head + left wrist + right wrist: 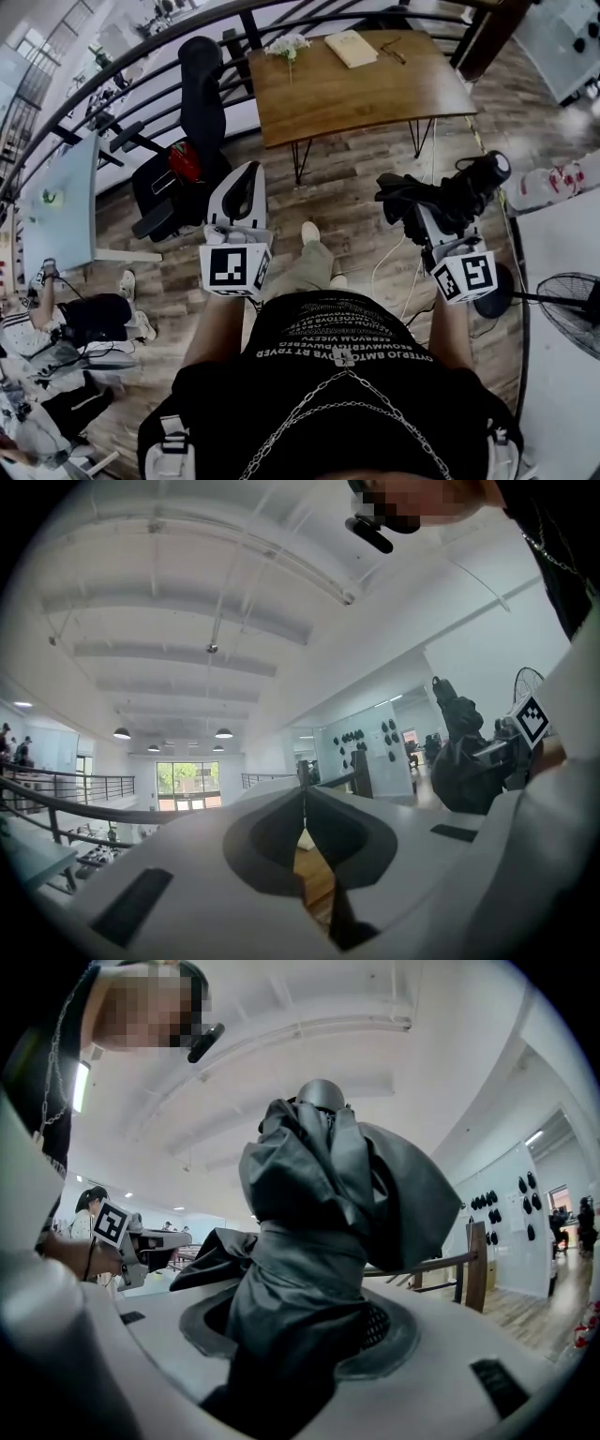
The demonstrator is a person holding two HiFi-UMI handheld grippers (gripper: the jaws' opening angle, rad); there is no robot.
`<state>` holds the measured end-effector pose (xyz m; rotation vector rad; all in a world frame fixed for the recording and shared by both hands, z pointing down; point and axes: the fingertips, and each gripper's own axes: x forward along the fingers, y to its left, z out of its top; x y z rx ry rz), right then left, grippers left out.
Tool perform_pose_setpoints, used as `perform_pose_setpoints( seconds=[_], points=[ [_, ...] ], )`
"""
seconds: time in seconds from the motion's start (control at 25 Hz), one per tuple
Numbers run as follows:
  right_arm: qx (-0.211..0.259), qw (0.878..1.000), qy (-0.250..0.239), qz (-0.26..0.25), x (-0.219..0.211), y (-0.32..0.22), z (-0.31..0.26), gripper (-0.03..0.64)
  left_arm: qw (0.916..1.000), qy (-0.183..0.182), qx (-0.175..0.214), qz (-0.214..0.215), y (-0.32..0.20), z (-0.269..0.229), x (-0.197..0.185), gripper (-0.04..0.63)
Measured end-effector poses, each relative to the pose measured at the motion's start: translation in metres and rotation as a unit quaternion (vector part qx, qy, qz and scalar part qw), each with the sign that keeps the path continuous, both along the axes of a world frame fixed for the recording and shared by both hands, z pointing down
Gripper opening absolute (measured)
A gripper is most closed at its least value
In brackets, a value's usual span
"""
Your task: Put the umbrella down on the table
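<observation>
A folded black umbrella [448, 195] is clamped between the jaws of my right gripper [424, 221], held level above the wooden floor. In the right gripper view the umbrella's bunched fabric [314, 1204] fills the middle and hides the jaws of the right gripper [300, 1327]. The left gripper view shows the same umbrella [464, 761] off to its right. My left gripper [246, 180] is held at the left, its jaws shut together with nothing between them [303, 797]. The wooden table [319, 98] stands ahead, beyond both grippers.
On the table lie a book [352, 48], a small bunch of flowers [289, 45] and a pair of glasses [394, 49]. A black office chair [192, 141] stands at the left, a curved railing [141, 52] behind it. A floor fan [574, 305] is at the right. People sit at the lower left.
</observation>
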<state>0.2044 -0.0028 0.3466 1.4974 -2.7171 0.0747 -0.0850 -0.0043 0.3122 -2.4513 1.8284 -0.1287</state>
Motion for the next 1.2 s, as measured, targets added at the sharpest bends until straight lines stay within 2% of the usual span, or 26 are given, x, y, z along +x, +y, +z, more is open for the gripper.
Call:
perform_pose_setpoints(
  seconds=[0.24,0.52,0.88,1.04,1.2],
  points=[
    [0.009,1.0,0.005,-0.001,0.003,0.018,0.011,0.259,0.9999,0.0,0.01,0.007,0.015,0.013,0.008,0.031],
    [-0.004,1.0,0.013,-0.001,0.006,-0.004,0.017,0.259,0.9997,0.006,-0.01,0.02,-0.013,0.03,0.02,0.031],
    [0.0,1.0,0.018,0.008,0.013,-0.016,0.021,0.259,0.9988,0.009,-0.004,0.048,-0.038,0.036,0.037,0.031],
    [0.0,1.0,0.022,0.011,0.015,-0.032,0.02,0.259,0.9984,0.016,-0.004,0.055,-0.061,0.039,0.041,0.031],
    [-0.005,1.0,0.021,0.008,0.013,-0.069,0.017,0.259,0.998,0.018,-0.02,0.057,-0.1,0.046,0.044,0.031]
  ],
)
